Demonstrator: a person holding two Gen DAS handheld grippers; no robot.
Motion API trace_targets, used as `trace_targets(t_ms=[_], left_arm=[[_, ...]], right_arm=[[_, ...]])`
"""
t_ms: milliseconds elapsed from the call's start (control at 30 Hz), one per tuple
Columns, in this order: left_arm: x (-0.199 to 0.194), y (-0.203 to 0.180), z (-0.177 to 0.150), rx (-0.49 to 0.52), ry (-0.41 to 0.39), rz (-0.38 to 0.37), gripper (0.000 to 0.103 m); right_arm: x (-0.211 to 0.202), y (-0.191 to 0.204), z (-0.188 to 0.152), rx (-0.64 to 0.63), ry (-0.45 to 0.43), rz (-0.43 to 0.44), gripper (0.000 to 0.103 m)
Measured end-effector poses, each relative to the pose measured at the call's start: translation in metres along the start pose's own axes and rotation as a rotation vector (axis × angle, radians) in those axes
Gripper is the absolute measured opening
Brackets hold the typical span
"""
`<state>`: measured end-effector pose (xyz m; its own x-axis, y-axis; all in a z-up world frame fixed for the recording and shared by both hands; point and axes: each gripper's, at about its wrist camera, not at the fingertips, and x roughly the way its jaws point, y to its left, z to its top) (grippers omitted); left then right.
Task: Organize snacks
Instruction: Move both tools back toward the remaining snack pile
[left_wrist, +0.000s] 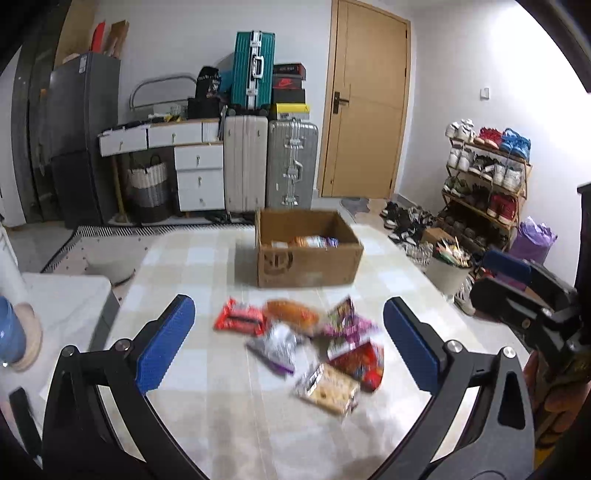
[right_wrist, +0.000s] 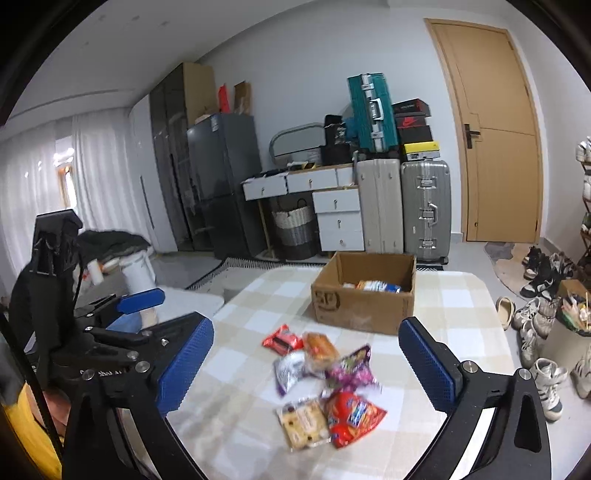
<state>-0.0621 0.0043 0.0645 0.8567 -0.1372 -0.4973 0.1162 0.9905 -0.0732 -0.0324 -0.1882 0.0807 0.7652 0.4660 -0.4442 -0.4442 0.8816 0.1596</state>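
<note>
We hold both tools above the near edge of the worktop (right_wrist: 461, 295), each with its jaws wide apart and nothing between them: the left tool (left_wrist: 288, 343) and the right tool (right_wrist: 306, 365).

The snacks lie in a loose heap near the middle of the worktop, some touching or overlapping. We count six loose packets: a red bar (right_wrist: 281, 339), an orange bun (right_wrist: 320, 346), a silver pouch (right_wrist: 290, 373), a purple bag (right_wrist: 351, 367), a red bag (right_wrist: 351, 417) and a clear biscuit pack (right_wrist: 303, 422).

The box (right_wrist: 364, 308) stands open toward the far edge, well apart from the heap. It already holds a few packets, but we cannot count them.

We judge all six light and soft. The film wrappers look slick and will crinkle, so a grip across a sealed end or a flat middle should hold best. The bun would squash and the biscuits could crack, so we would close gently on those. The puffy bags may slip if pinched at the bulge. Motion blur hides finer detail on the packets.
</note>
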Motion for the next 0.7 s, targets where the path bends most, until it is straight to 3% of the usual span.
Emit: trace_targets(t_ms=[100,233,700], left_arm=[[0.012,0.002,-0.027,-0.005,0.033,-0.027,0.102],[0.048,0.0,-0.059,-0.001,0.126,-0.074,0.102],[0.189,-0.019,-0.101,0.083,0.401,-0.2,0.102]], right_arm=[[0.001,0.0,-0.02,-0.011,-0.013,-0.022,0.102],[0.019,-0.01,-0.039,0.033,0.031,-0.012,0.102],[0.083,-0.056,-0.097,0.13,0.217,-0.023,0.102]])
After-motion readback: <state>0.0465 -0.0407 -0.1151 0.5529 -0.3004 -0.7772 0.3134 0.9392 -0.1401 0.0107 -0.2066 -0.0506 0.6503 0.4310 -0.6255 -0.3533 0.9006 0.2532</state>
